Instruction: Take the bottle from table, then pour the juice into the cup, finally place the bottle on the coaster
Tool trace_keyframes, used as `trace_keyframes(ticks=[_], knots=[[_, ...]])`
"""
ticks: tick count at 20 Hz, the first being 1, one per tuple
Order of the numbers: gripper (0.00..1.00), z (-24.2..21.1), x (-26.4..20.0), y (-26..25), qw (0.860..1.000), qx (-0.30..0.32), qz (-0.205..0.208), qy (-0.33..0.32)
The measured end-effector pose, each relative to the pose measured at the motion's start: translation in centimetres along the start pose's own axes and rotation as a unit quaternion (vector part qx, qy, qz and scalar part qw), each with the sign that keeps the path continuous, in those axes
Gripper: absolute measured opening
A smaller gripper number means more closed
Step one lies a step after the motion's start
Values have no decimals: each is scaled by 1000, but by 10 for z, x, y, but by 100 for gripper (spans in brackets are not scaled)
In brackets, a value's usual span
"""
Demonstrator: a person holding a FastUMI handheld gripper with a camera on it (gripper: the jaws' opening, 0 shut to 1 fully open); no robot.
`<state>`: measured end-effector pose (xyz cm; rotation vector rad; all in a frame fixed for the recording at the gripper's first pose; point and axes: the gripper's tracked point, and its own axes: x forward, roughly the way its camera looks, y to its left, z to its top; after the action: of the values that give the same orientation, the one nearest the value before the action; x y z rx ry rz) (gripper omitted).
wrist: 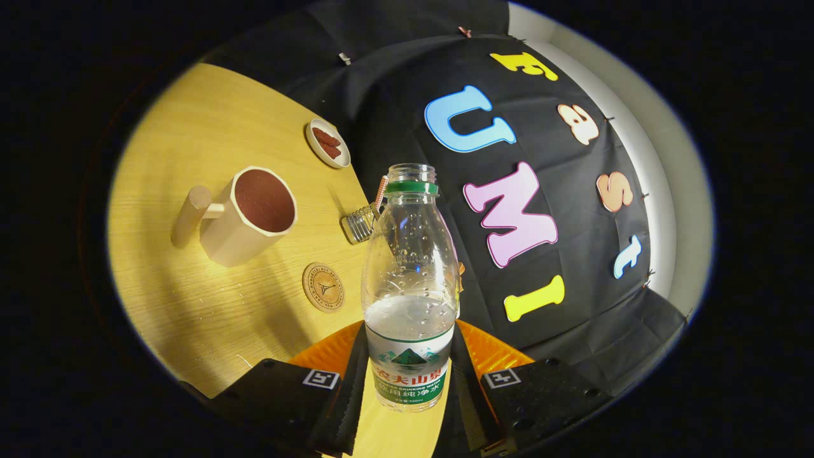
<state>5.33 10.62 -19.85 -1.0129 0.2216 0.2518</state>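
A clear plastic bottle [410,286] with no cap, a green neck ring and a green-and-white label sits between my fingers, about half full of clear liquid. My gripper [407,391] is shut on the bottle, both fingers pressing its labelled lower part. The table [210,127] looks rolled relative to the bottle and my fingers. A pale wooden cup [245,219] with a peg handle and a dark reddish inside stands beyond my left finger [343,397]. A round wooden coaster [323,287] lies between the cup and the bottle, bare.
A small white dish [328,144] with reddish-brown pieces sits near the table's far edge. A small ribbed glass jar [359,222] with a stick in it stands just behind the bottle. The black cloth wall [559,210] hangs close behind the table.
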Motion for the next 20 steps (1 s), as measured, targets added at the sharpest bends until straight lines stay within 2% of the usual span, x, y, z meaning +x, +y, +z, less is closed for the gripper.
trace_keyframes(ticks=[6, 20], knots=[[67, 6, 11, 8, 993, -115, 13, 9], [67, 4, 24, 17, 970, -241, 31, -1]])
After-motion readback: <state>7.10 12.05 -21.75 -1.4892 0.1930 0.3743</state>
